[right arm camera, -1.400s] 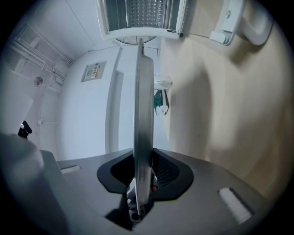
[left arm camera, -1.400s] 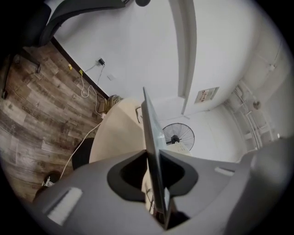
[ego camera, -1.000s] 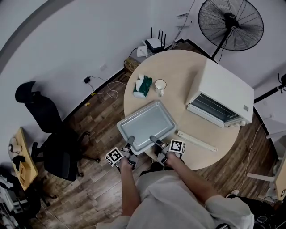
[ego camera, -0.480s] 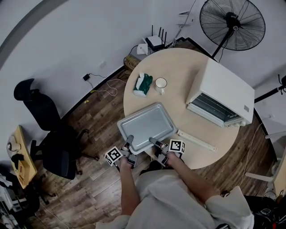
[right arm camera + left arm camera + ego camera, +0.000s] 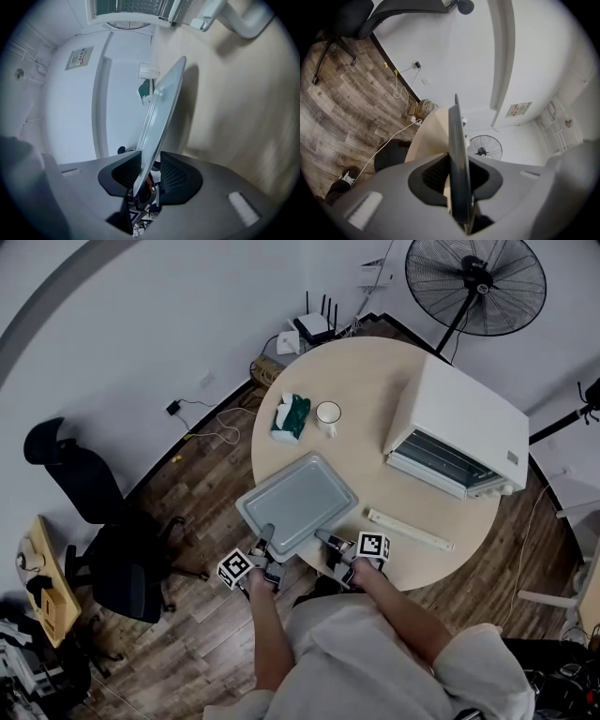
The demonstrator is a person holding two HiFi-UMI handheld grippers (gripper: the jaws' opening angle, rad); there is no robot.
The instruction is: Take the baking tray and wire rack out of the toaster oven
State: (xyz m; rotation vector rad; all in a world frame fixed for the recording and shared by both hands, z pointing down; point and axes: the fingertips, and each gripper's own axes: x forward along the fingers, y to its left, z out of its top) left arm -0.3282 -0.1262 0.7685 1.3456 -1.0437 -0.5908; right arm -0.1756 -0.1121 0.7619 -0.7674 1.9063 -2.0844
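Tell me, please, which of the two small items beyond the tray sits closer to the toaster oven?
The white mug; the green pack lies on its other side, farther from the toaster oven.

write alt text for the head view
Seen from above, a person at a round table has the near rim of a baking tray between the fingers of the left gripper and right gripper, both of which have just been opening. Beyond it sit a white toaster oven, a mug and a green tissue pack.
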